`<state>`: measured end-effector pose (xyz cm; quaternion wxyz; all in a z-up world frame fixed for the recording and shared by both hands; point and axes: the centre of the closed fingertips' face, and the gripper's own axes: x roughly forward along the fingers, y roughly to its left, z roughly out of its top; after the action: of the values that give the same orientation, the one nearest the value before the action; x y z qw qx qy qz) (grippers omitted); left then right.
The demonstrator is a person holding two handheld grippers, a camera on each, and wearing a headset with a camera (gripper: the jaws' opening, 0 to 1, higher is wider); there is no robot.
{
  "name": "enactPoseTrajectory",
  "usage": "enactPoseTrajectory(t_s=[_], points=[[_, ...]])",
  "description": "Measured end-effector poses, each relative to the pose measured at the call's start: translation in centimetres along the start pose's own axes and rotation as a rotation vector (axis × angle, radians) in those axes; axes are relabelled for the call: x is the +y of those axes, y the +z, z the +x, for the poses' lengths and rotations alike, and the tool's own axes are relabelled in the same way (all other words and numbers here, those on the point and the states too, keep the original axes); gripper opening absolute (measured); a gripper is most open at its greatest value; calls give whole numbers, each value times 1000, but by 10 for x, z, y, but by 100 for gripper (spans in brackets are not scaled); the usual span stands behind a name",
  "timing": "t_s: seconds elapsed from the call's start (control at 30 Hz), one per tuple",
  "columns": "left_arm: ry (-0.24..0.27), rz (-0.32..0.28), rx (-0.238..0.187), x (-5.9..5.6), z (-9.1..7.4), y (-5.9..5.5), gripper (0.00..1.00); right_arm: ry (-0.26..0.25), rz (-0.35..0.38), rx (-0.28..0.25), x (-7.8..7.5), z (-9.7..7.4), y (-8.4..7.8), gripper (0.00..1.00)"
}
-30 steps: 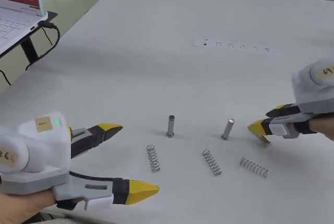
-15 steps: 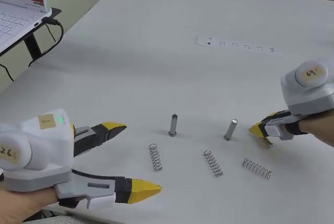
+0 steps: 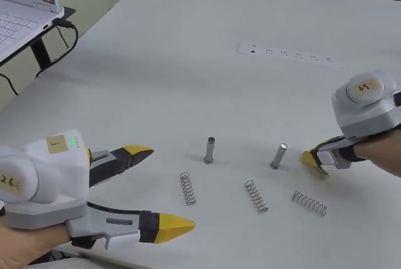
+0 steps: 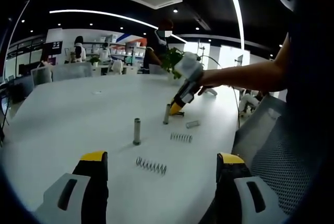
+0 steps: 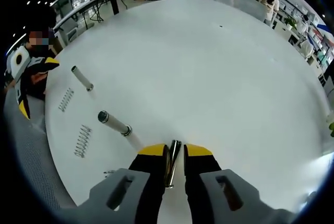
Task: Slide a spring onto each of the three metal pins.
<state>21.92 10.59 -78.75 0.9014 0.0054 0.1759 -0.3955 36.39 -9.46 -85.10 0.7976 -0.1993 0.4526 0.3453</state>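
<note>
Two metal pins stand upright on the white table, one [image 3: 210,150] in the middle and one [image 3: 279,156] to its right. Three springs [image 3: 187,188] [image 3: 255,195] [image 3: 309,202] lie flat in front of them. My right gripper [image 3: 315,162] is just right of the second pin, tips at the table, shut on a third metal pin [image 5: 172,162] held between its yellow fingers. My left gripper [image 3: 156,189] hovers at the lower left, open and holding nothing, left of the nearest spring [image 4: 151,165]. Both standing pins [image 5: 114,123] [image 5: 82,78] appear in the right gripper view.
A white power strip [image 3: 288,56] lies flat farther back on the table. A laptop [image 3: 25,5] sits on a separate stand at the far left, past the table's edge. People and desks fill the room behind.
My right gripper's body has tipped more upright while its tips stay by the second pin, still shut on the third pin. The left gripper holds its place.
</note>
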Motion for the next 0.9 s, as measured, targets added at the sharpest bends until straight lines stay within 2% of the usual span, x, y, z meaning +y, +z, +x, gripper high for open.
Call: enactPoseTrajectory(t_s=[0.53, 0.9], points=[[4, -3, -7, 1, 0, 2, 82, -26, -5, 53, -2, 2, -1, 6], [-1, -3, -9, 1, 0, 1, 81, -27, 25, 36, 0, -4, 0, 5]])
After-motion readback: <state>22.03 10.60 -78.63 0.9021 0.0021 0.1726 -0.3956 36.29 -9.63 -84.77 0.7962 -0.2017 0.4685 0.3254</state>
